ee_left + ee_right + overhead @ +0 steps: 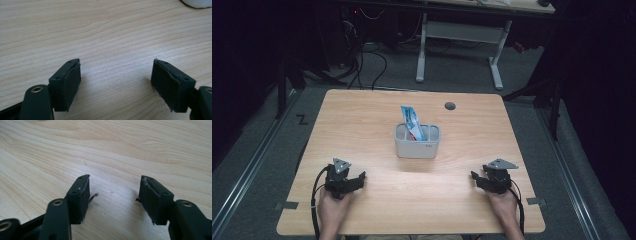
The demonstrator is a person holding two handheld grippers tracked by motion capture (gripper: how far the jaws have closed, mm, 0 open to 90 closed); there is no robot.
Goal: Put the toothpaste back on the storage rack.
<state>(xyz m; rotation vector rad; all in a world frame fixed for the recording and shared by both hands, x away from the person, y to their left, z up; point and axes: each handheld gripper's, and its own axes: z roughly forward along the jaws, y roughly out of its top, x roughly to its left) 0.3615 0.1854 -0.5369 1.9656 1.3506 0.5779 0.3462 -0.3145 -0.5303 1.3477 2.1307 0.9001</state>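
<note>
Pale woodgrain table (377,125); left tongs (355,181) and right tongs (477,178) gape, holding nothing.

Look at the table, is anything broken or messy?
A little. The right claw has frayed pads: a loose black shred curls off one onto the wooden table. The packet leans crooked in the white holder.

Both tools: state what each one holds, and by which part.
Nothing is held. The left tool and the right tool rest open on the table, with bare wood between their jaws, well short of the grey holder.
</note>
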